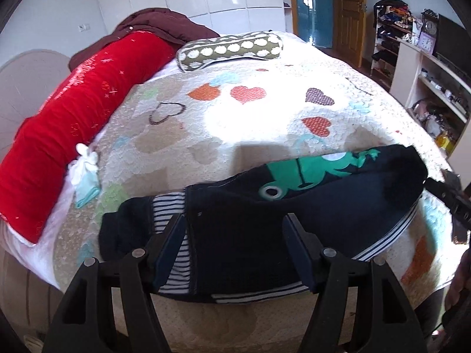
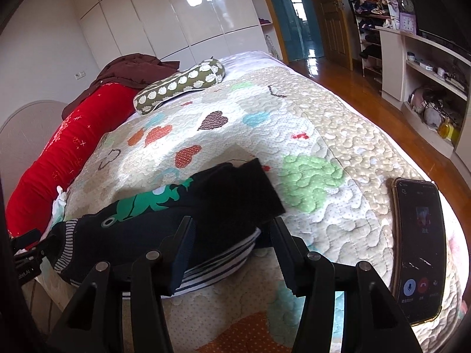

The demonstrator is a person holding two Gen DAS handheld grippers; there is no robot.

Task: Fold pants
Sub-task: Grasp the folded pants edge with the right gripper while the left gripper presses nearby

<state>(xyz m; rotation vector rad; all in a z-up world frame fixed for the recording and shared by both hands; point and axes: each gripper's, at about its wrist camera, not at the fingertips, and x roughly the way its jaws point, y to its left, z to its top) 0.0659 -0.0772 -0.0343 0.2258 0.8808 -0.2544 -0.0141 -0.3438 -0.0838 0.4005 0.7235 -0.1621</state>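
Note:
Small dark navy pants with a green frog print and striped cuffs lie folded on the quilted bedspread near its front edge. My left gripper is open, its fingers just above the pants' left part, holding nothing. In the right wrist view the pants lie left of centre. My right gripper is open over their striped right end, empty. The right gripper's side shows at the left wrist view's right edge.
A phone with a lit call screen lies on the bed to the right. A red bolster, a dotted green pillow and a dark red garment lie at the back left. A small white and teal cloth lies left. Shelves stand right.

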